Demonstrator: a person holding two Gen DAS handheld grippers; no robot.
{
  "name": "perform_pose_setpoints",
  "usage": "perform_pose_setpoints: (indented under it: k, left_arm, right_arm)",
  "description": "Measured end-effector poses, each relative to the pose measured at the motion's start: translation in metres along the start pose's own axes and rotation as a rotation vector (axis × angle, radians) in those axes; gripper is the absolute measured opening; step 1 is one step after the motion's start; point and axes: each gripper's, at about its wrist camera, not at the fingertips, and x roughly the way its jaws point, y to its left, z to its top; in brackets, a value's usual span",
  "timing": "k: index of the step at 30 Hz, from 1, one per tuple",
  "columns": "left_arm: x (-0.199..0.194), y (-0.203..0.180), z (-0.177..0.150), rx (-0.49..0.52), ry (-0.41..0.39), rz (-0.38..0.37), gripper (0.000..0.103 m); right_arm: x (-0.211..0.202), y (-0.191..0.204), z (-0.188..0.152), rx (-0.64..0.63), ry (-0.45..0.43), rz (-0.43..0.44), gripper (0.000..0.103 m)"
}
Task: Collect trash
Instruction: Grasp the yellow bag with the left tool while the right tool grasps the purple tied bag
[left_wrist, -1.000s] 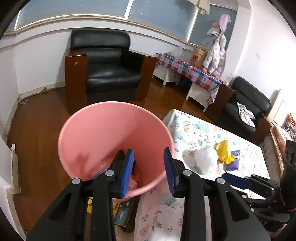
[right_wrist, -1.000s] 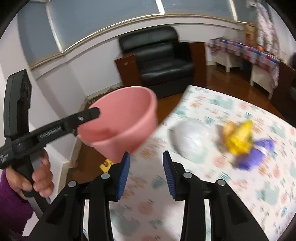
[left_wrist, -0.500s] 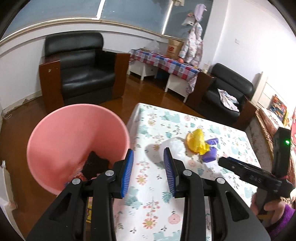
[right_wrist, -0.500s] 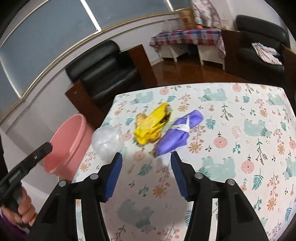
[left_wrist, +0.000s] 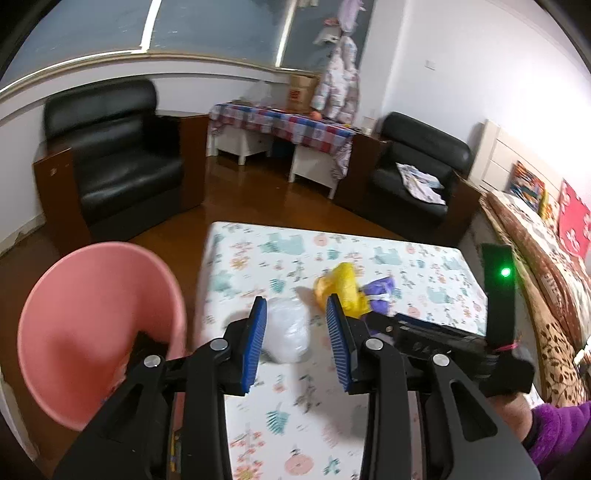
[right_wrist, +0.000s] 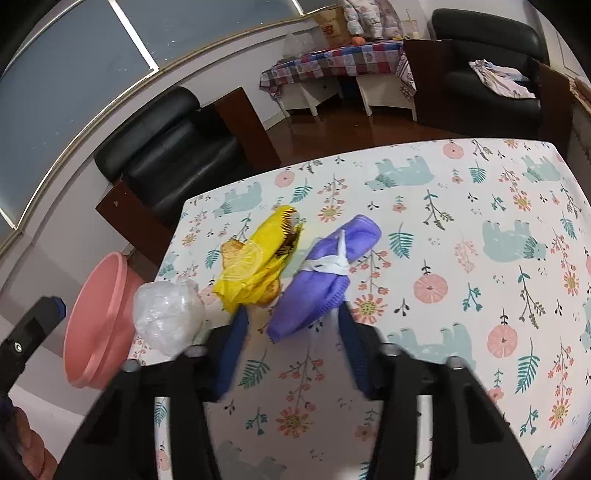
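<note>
Right tongs (right_wrist: 291, 339) are closing around the purple bundle (right_wrist: 325, 273), pads not yet pressing; left tongs (left_wrist: 295, 339) gape empty beside it over the clear bag (left_wrist: 286, 330).

My left hand-held gripper (left_wrist: 295, 339) was black plastic with ribbed blue pads (left_wrist: 255, 347) and silver screws. At lower right, a fuzzy purple sleeve (left_wrist: 557, 432) showed; a green light (left_wrist: 505, 273) glowed on the right unit.

1. Clear crumpled plastic bag (right_wrist: 168, 319) is lying at lower left.
2. Yellow wrapper (right_wrist: 258, 258) is lying crumpled at centre.
3. Purple tied bundle (right_wrist: 325, 273) is resting just right of it.
4. Pink bin (right_wrist: 98, 321) is standing at far left.
</note>
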Motion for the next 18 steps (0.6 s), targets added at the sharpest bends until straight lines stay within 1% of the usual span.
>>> perform_pose_setpoints:
  k: [1,3,7,10,14,18]
  left_arm:
    - [0.003,-0.004,0.001,0.009,0.004,-0.008,0.034]
    - [0.01,-0.012,0.004,0.026,0.011,-0.026,0.034]
    - [0.031,-0.03,0.008,0.07,0.038,-0.051,0.034]
    - [0.049,-0.039,0.006,0.093,0.071,-0.059,0.034]
    - [0.077,-0.046,0.006,0.108,0.112,-0.047,0.034]
    - [0.103,-0.049,0.005,0.105,0.157,-0.037,0.034]
  right_arm:
    - [0.002,-0.003,0.0,0.005,0.012,0.005,0.022]
    - [0.003,-0.009,0.0,0.015,0.025,0.02,0.018]
    - [-0.008,-0.017,-0.003,0.014,0.012,0.023,0.012]
    - [-0.022,-0.025,-0.005,0.017,-0.003,0.017,0.009]
    - [-0.037,-0.036,-0.01,0.026,-0.017,0.011,0.009]
    - [-0.044,-0.044,-0.016,0.04,-0.003,0.017,0.009]
